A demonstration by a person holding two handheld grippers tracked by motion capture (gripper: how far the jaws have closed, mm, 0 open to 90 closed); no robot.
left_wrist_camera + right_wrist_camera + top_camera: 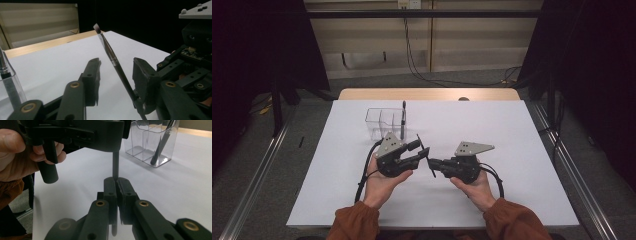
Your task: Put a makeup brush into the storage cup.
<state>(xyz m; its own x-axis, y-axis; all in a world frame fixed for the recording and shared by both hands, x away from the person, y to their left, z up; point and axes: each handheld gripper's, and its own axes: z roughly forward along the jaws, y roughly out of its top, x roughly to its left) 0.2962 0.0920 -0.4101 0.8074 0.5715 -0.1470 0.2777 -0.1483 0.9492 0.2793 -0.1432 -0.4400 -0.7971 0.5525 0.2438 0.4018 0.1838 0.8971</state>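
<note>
A thin dark makeup brush point(426, 154) with a pale tip point(96, 26) is clamped by its handle point(115, 165) in my right gripper point(432, 164), whose jaws are pressed shut around it point(117, 181). My left gripper point(421, 150) faces it from the left. In the left gripper view the brush point(117, 66) slants up between its two jaws point(116, 75). The brush lies close against the right-hand finger point(145, 80), and a clear gap separates it from the left-hand finger point(91, 77). Both grippers hover over the middle of the white table point(492, 125).
A clear plastic organiser point(382, 122) with compartments stands behind the left gripper, holding another dark brush point(403, 117) upright. The organiser point(147, 142) also appears beyond the right gripper's jaws. A dark floor and metal rails flank the table.
</note>
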